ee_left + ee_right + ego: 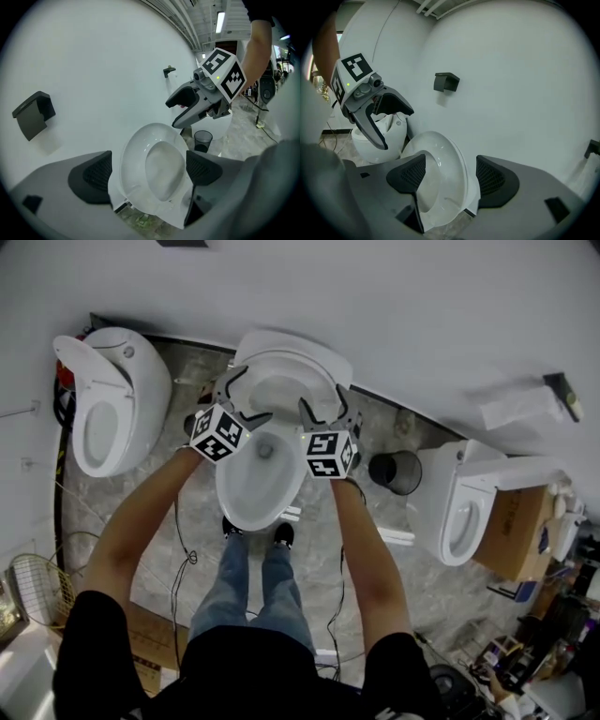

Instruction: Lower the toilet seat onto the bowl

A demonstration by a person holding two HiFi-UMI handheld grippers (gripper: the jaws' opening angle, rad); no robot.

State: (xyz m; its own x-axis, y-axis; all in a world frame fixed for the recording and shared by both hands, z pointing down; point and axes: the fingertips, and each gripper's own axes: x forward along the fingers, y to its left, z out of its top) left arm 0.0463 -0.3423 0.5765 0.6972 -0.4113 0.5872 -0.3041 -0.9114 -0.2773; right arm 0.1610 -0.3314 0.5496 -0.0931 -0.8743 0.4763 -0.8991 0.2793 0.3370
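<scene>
Count: three white toilets on the tiled floor, two tongs, one dark waste bin (pixel 394 472), one black wall holder (pixel 33 115) in the left gripper view and one (pixel 446 82) in the right gripper view.

Landmark: the middle bowl (pixel 253 484). One toilet (pixel 112 409) stands to its left, another (pixel 459 502) to its right, with the bin between the middle bowl and the right-hand toilet.

Task item: the toilet seat (pixel 291 367) is raised at the rear of the middle bowl, upright against the wall, not yet down on the rim.

Left tongs (pixel 248 395): above the rear left of the middle bowl, jaws wide apart. In its own view the seat ring stands between the pads with no pressing contact visible.

Right tongs (pixel 325 399): above the rear right of the middle bowl, jaws apart. The seat's edge stands between the pads and nothing is gripped.
</scene>
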